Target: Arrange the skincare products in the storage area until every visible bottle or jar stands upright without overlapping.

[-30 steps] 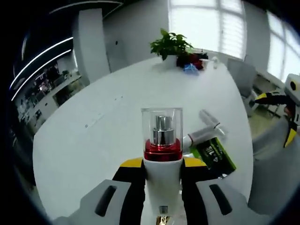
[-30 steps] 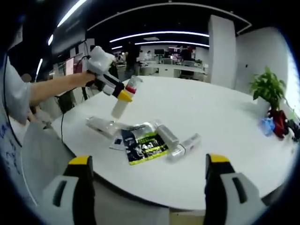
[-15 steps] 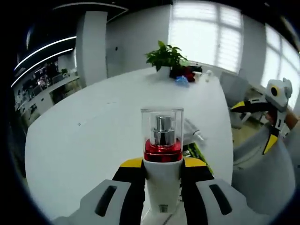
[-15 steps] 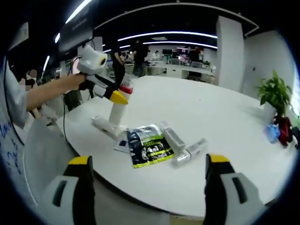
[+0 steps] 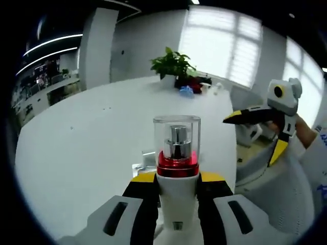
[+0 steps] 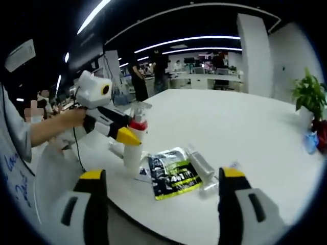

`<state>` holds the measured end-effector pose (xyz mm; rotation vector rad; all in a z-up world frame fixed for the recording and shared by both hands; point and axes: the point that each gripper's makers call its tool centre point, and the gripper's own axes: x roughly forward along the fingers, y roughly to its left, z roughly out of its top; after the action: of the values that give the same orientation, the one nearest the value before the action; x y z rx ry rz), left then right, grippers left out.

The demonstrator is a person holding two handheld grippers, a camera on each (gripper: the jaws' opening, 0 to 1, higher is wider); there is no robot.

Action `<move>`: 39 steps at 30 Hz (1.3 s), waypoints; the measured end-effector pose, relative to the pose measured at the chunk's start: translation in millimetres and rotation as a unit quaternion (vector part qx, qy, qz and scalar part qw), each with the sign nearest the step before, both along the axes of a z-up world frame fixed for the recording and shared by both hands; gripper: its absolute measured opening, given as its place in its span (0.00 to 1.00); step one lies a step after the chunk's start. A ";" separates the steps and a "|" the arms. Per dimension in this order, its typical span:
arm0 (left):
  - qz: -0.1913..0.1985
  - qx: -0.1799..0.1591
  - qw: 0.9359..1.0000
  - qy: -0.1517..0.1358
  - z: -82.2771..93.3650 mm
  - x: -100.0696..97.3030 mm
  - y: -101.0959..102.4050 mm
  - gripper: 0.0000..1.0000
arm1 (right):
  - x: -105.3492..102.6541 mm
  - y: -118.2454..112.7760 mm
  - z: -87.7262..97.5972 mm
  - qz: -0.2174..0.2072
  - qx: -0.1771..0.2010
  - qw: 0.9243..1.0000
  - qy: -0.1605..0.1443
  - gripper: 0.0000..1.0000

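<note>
Gripping white pump bottle (image 5: pixel 177 173) w/ red collar, clear cap, upright betw. left gripper (image 5: pixel 177 190) jaws, base on white table (image 6: pixel 245 132) near black-green sachet (image 6: pixel 172 173). Right gripper (image 6: pixel 162 179) spread wide, holding nothing.

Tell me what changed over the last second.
The left tongs brought the pump bottle from a tilted, raised hold down to upright, near or on the white table beside the black-and-green pouch. They stayed clamped on it. The right tongs stayed open and empty; pouch and lying tubes unmoved.
</note>
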<state>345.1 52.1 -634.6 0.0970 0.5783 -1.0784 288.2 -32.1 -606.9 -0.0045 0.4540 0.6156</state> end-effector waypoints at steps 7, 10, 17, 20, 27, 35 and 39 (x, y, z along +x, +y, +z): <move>-0.013 -0.008 1.000 0.016 -8.1 -8.4 -13.1 0.25 | 12.3 28.1 18.1 0.036 0.102 0.994 0.005 0.67; -0.017 -0.019 0.999 0.029 -11.1 -10.3 -17.4 0.25 | 21.1 32.9 17.1 0.036 0.109 0.993 0.007 0.62; -0.031 -0.025 0.998 0.048 -17.7 -16.2 -33.7 0.25 | 39.1 51.1 11.9 0.054 0.115 0.992 0.017 0.53; -0.037 -0.030 0.997 0.056 -19.7 -19.9 -39.2 0.25 | 42.3 54.7 5.8 0.057 0.122 0.990 0.032 0.48; -0.054 -0.040 0.995 0.077 -24.4 -29.5 -47.7 0.25 | 49.7 55.5 -3.4 0.054 0.130 0.989 0.047 0.42; -0.057 -0.040 0.994 0.088 -28.2 -28.7 -53.0 0.25 | 53.5 55.7 -3.5 0.064 0.131 0.988 0.048 0.30; -0.060 -0.038 0.994 0.080 -27.0 -24.5 -53.4 0.25 | 58.3 55.5 -1.4 0.064 0.127 0.989 0.036 0.30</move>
<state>320.6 -1.2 -661.6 -0.0231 0.6817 -1.2314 346.5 23.4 -608.3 0.2337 0.4439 0.7985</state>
